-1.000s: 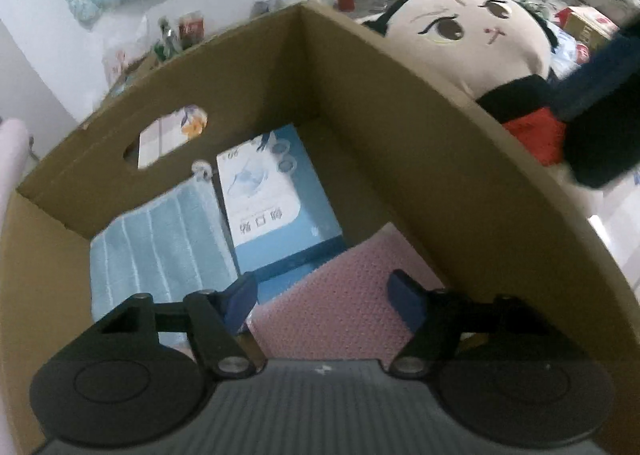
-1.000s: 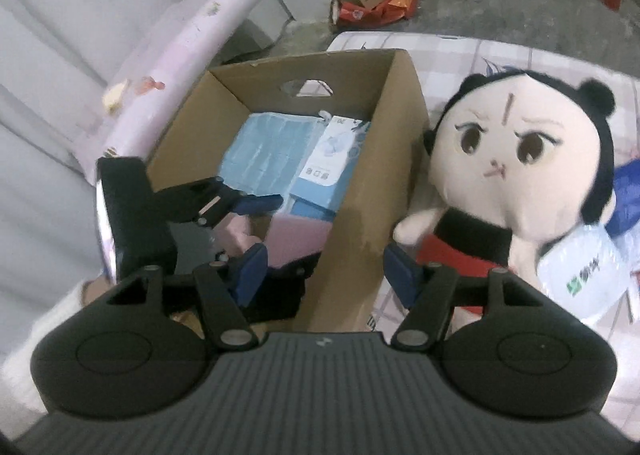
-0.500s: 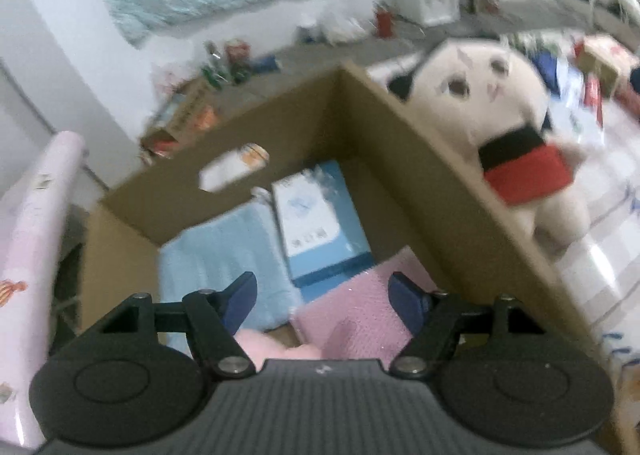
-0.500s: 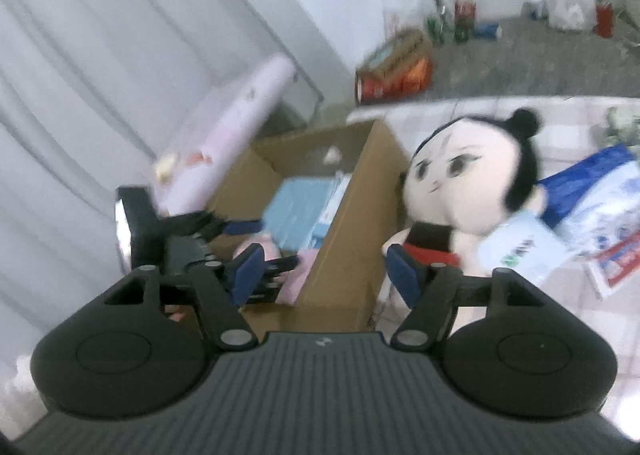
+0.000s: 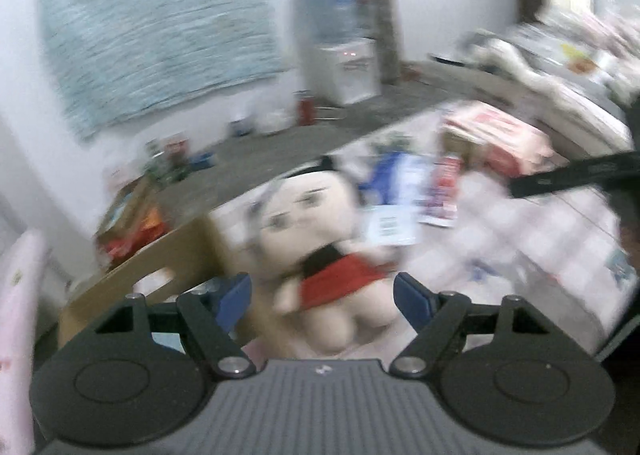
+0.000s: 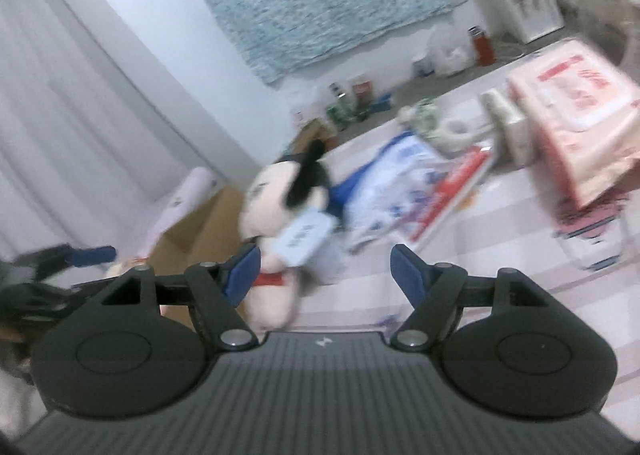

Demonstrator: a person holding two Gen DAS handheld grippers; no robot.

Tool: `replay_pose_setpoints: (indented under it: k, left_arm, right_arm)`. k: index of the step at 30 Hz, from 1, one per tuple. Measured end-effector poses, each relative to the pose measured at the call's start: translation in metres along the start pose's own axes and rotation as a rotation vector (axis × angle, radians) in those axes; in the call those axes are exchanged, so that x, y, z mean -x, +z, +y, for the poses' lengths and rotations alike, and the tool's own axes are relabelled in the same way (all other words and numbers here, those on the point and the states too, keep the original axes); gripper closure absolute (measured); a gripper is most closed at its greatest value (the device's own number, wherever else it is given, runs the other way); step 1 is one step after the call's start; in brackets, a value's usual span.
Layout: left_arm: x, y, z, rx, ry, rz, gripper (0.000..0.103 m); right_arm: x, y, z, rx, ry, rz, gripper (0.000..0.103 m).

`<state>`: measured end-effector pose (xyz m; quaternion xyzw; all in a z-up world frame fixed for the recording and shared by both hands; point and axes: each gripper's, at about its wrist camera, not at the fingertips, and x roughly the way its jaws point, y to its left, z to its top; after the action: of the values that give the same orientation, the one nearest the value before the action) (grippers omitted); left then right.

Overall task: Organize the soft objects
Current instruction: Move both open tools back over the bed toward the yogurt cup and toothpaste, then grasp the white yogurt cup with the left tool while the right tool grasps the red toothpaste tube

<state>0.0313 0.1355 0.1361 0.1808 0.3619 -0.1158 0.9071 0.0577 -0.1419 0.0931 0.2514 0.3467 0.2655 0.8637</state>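
Note:
A plush doll (image 5: 316, 231) with black hair and a red top sits on the checked sheet, right beside a brown cardboard box (image 5: 168, 259). My left gripper (image 5: 324, 295) hovers above the box edge and points at the doll; its jaws are opening and no pad touches the doll. In the right wrist view the doll (image 6: 280, 207) is left of centre, with a white packet (image 6: 304, 235) leaning on it. My right gripper (image 6: 324, 271) is over the sheet, jaws opening, with nothing between them. The left gripper (image 6: 60, 259) shows at the far left, near the box (image 6: 200, 223).
A blue-and-white packet (image 6: 400, 175), a red-and-white pack (image 6: 452, 195) and a large pink tissue pack (image 6: 572, 107) lie on the checked sheet (image 6: 500, 255) to the right of the doll. A pink roll (image 6: 184, 203) leans behind the box. Bottles and a water dispenser (image 6: 524, 3) stand by the wall.
The left gripper has lifted out of the box and swung right toward the doll. The right gripper has swung right, away from the box, toward the packets. Both views are now blurred.

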Motion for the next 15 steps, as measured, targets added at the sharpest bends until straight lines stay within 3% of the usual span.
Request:
replay_pose_setpoints:
  k: [7,11,15]
  left_arm:
    - [-0.075,0.034,-0.074,-0.269,0.007,0.023,0.024]
    - [-0.118,0.037,-0.087,-0.306,0.011,0.076,0.029]
    - [-0.152,0.039,-0.082,-0.261,0.02,0.12,0.029]
  right_arm:
    - [-0.026,0.004,-0.037,0.078,-0.055,0.018,0.031]
    - [-0.026,0.007,-0.059,-0.028,-0.022,0.031,0.031]
    - [-0.024,0.01,-0.068,-0.075,-0.022,0.035,0.03]
